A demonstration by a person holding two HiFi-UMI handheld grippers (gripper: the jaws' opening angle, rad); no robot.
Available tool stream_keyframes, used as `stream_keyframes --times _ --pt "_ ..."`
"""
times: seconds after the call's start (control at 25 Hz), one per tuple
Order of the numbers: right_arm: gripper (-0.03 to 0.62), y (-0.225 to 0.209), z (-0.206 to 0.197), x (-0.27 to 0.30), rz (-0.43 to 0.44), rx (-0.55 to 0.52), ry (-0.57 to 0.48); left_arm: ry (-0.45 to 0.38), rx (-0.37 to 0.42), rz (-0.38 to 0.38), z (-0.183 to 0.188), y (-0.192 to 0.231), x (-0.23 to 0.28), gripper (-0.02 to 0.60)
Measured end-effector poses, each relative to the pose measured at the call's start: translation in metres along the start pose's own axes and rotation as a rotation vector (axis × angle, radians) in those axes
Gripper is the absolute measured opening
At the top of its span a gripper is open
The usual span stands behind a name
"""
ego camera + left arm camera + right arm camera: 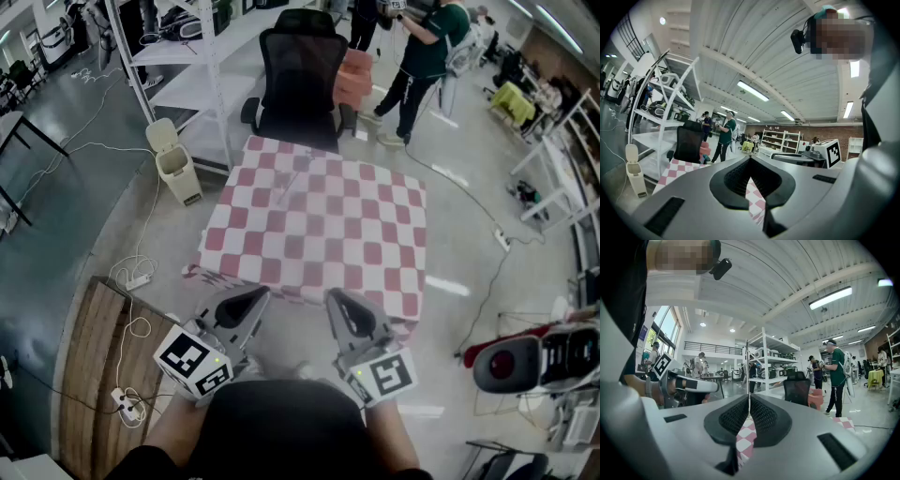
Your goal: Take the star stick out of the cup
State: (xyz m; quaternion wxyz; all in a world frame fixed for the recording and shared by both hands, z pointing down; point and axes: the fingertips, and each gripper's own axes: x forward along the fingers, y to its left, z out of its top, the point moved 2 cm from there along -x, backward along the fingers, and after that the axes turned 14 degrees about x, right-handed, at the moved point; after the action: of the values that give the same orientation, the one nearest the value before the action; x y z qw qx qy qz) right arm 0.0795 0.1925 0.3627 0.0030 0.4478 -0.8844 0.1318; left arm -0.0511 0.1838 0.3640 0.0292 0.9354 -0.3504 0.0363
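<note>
Star stick: found in no view, nor any cup on the checkered counter (319,225) at 12 o'clock. Held low near 6 o'clock, left claw (255,298) and right claw (336,300), both closed tight on nothing. Judged probably light, thin, stiff; best pinched on the shaft below the star.
</note>
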Motion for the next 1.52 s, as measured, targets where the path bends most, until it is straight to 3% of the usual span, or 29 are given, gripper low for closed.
stream_keyframes --times 0.36,0.6,0.92,1.28,1.52 --pt "0.025 0.022 -0.004 0.021 -0.006 0.027 0.003 -0.041 -0.069 -0.035 -0.005 0.024 -0.026 0.040" --pt "0.025 0.037 -0.008 0.042 -0.014 0.051 0.007 -0.050 -0.041 -0.001 -0.013 0.052 -0.045 0.040" --pt "0.025 0.053 -0.029 0.057 -0.076 0.043 0.040 -0.022 -0.060 -0.029 -0.035 0.080 -0.061 0.040" --pt "0.025 0.026 -0.033 0.070 -0.091 0.087 0.043 0.004 -0.070 -0.049 -0.043 0.087 -0.036 0.040" --pt "0.025 -0.018 -0.026 0.091 -0.045 0.089 0.057 0.019 -0.073 -0.001 -0.042 0.104 0.003 0.040"
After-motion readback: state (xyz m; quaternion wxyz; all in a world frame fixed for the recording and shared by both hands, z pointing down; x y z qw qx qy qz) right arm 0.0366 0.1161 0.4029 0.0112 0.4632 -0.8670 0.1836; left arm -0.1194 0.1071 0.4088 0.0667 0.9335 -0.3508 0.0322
